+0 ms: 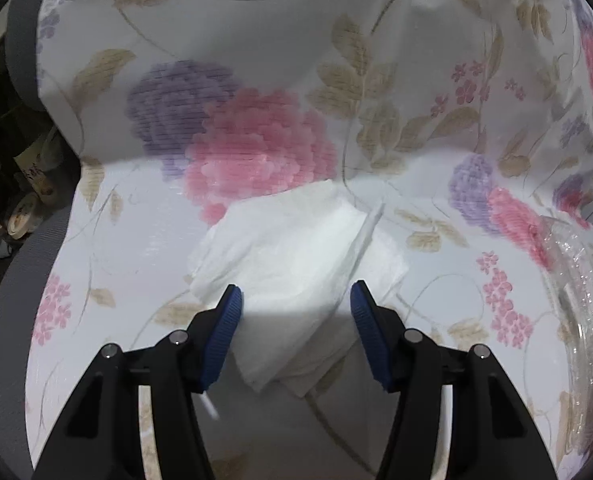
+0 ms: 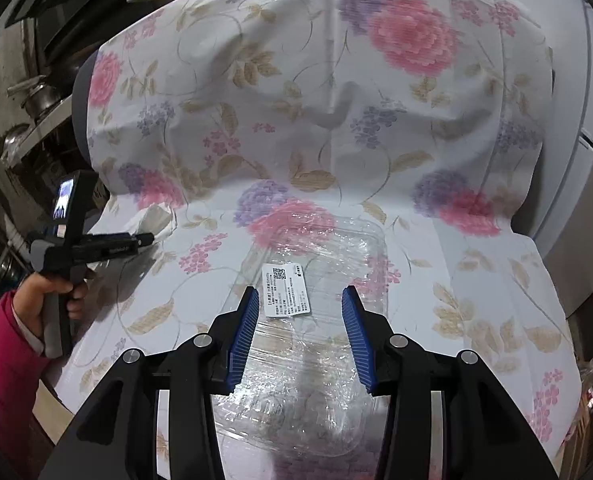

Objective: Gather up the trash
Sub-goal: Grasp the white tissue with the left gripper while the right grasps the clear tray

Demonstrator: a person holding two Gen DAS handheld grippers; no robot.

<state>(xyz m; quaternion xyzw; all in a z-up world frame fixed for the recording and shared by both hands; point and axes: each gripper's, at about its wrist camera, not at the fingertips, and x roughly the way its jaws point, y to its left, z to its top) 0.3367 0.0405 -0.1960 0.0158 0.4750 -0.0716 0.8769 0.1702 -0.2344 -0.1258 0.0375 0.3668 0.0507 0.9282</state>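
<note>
Our left gripper (image 1: 296,300) jaws apart over the white napkin (image 1: 292,256), our right gripper (image 2: 299,306) jaws apart over the clear plastic tray (image 2: 316,264), both on the floral cloth (image 2: 476,312)

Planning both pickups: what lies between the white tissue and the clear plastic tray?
Only bare floral cloth separates the tissue from the tray, as the left wrist view shows.

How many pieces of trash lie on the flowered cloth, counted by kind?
White paper napkin: 1
Clear plastic tray with label: 1
Total: 2
</note>
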